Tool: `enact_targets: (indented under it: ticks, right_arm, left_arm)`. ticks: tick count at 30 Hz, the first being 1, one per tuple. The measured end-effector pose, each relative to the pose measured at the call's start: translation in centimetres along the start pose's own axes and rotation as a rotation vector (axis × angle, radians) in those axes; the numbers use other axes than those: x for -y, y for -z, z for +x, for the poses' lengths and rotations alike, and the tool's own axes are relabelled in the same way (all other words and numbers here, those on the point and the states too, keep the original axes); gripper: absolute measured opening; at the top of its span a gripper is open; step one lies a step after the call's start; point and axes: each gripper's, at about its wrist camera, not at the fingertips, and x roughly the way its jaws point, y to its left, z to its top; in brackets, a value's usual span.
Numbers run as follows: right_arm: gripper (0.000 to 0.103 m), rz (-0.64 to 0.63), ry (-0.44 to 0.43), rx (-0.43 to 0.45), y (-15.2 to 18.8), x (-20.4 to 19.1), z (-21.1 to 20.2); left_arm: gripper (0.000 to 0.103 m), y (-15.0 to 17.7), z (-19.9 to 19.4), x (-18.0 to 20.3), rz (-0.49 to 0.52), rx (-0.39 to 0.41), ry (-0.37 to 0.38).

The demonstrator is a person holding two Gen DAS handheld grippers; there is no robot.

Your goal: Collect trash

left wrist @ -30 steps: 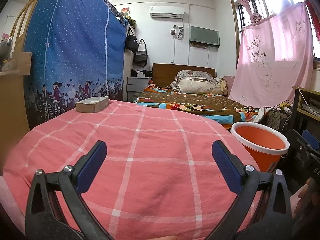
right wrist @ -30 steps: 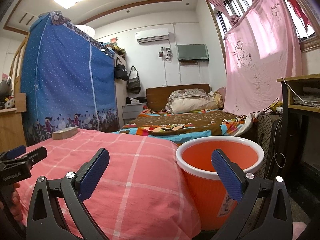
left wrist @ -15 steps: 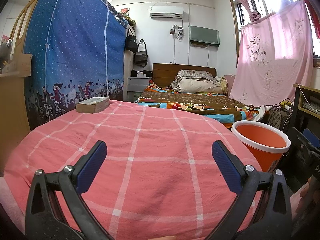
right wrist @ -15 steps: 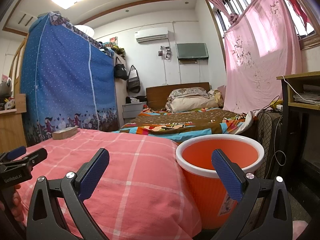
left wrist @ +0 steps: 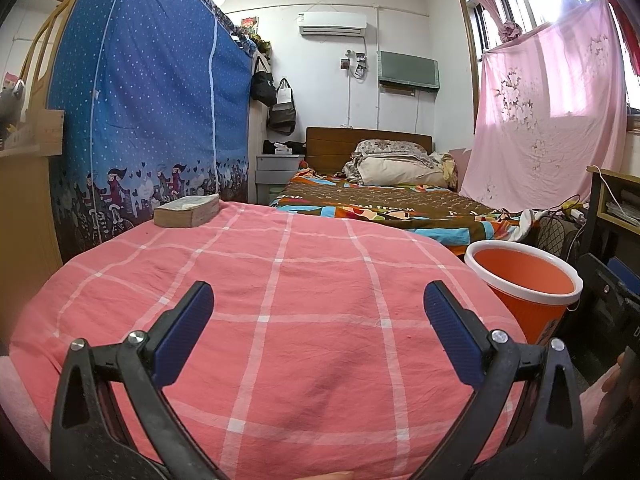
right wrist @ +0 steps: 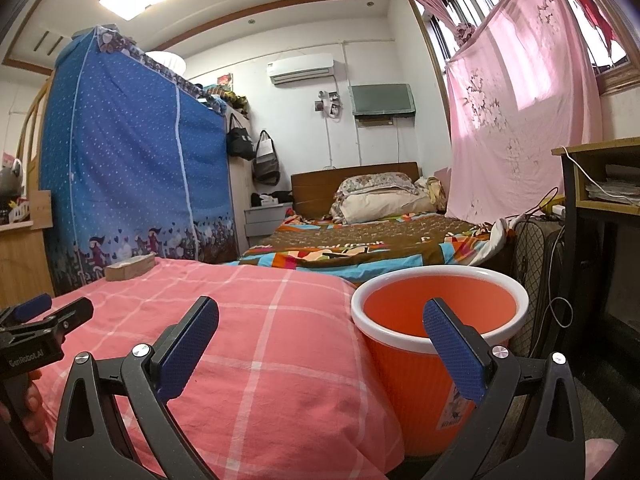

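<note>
You face a worktop under a pink checked cloth (left wrist: 280,320) in a bedroom with a blue wardrobe cover (left wrist: 152,112). The orange bin (right wrist: 436,320) stands just beside its right edge. Your left gripper (left wrist: 318,334), marked "GenRobot.AI", and right gripper (right wrist: 320,340) have jaws apart, empty.

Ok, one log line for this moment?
left gripper: open, empty | right gripper: open, empty | orange bin: beside pink cloth | trash: none visible

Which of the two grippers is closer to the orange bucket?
Right. The right gripper hangs just before the orange bucket; the left gripper is over the pink bedspread, bucket off to its right.
</note>
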Motion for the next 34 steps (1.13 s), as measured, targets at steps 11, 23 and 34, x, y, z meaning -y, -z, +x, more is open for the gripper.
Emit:
enact_targets:
  ticks: [11,23,34]
  right_arm:
    - [0.103,0.014,-0.002,-0.007,0.18,0.11,0.03]
    - [0.103,0.018,-0.001,-0.007,0.11,0.22,0.01]
    - [0.103,0.019,-0.003,-0.010,0.16,0.18,0.04]
  left_arm:
    - [0.103,0.04,0.04,-0.42,0.000,-0.002,0.005]
    - [0.103,-0.19,-0.53,-0.54,0.025,0.035,-0.010]
    - [0.103,-0.28,-0.39,-0.14,0.043,0.033,-0.025]
